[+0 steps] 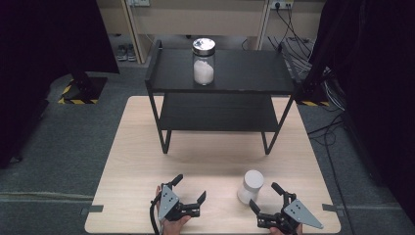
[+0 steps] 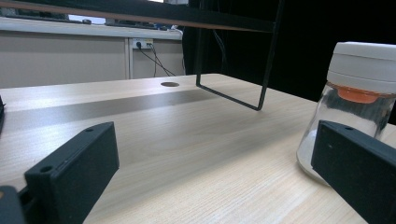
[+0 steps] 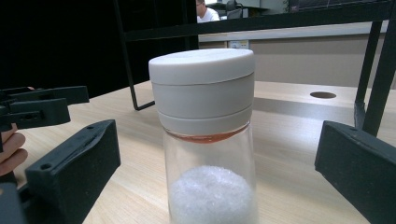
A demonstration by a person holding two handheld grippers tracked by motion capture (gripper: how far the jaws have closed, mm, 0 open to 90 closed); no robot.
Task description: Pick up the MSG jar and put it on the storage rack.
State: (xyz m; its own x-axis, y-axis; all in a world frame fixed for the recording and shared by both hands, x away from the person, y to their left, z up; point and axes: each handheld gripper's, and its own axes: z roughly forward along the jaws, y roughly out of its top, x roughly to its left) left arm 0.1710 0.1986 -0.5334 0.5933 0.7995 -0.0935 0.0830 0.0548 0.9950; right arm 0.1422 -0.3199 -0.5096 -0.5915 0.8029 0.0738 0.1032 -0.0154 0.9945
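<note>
White-lidded clear jar (image 1: 250, 186), black tongs (image 1: 187, 193), black shelf (image 1: 244, 73), pale wood table (image 1: 137, 147).

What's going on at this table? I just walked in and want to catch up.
A person holds a two-jaw gripper in each hand at the near edge of the wooden table. The right gripper is open, its jaws either side of a white-lidded jar of white granules but not touching it. The left gripper is open and holds nothing. A second jar with a metal lid stands on the top of the black shelf.
</note>
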